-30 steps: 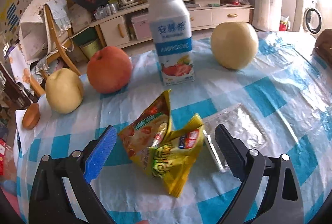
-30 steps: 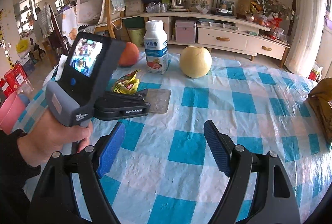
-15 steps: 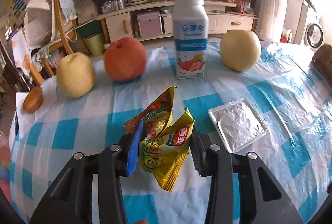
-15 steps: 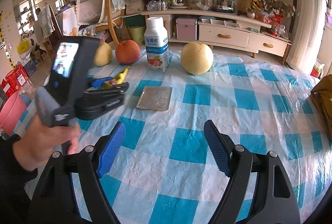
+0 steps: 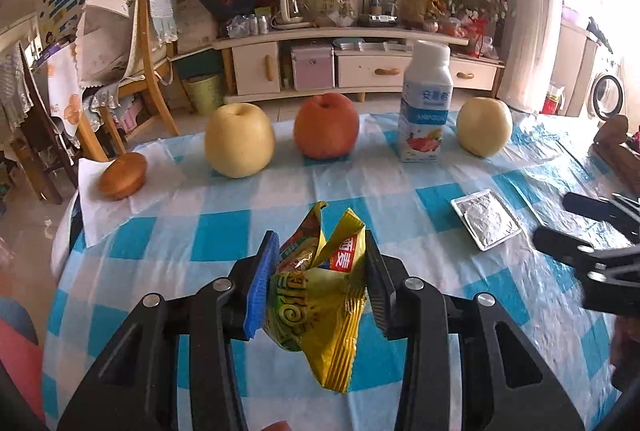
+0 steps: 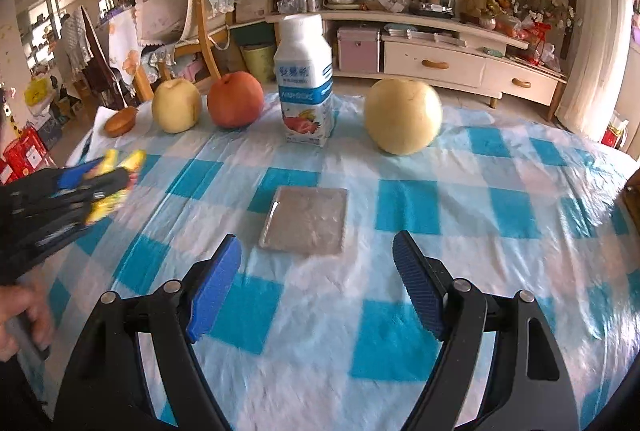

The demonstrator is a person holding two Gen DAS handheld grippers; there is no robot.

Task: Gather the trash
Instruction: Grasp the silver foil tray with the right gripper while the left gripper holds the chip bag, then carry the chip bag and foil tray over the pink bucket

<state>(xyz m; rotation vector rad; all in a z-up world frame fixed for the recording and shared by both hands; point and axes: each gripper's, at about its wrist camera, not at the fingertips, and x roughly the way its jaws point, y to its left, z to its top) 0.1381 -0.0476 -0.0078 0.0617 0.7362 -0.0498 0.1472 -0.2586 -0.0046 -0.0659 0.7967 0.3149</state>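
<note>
The left hand-held gripper [image 5: 318, 283] is clenched on the crumpled yellow snack wrapper [image 5: 320, 307], lifted off the checked bench [image 5: 224, 243]; the right hand-held gripper [image 6: 316, 279] stands released, nothing between its pads; just past it at twelve o'clock lies a flat foil tray [image 6: 306, 221], contents not visible; the capped yoghurt bottle [image 6: 305, 87] stands upright beyond, between a red apple [image 6: 235, 105] and a pale pear [image 6: 403, 116].

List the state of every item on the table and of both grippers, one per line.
Left gripper: shut on the yellow snack wrapper, which is crumpled, torn open and lifted off the table.
Right gripper: open, empty, above the cloth.
Foil tray: flat on the tablecloth, untouched.
Yogurt bottle: upright, cap on.
Red apple: whole.
Two yellow pears: whole.
Small brown cake: on white paper.
</note>
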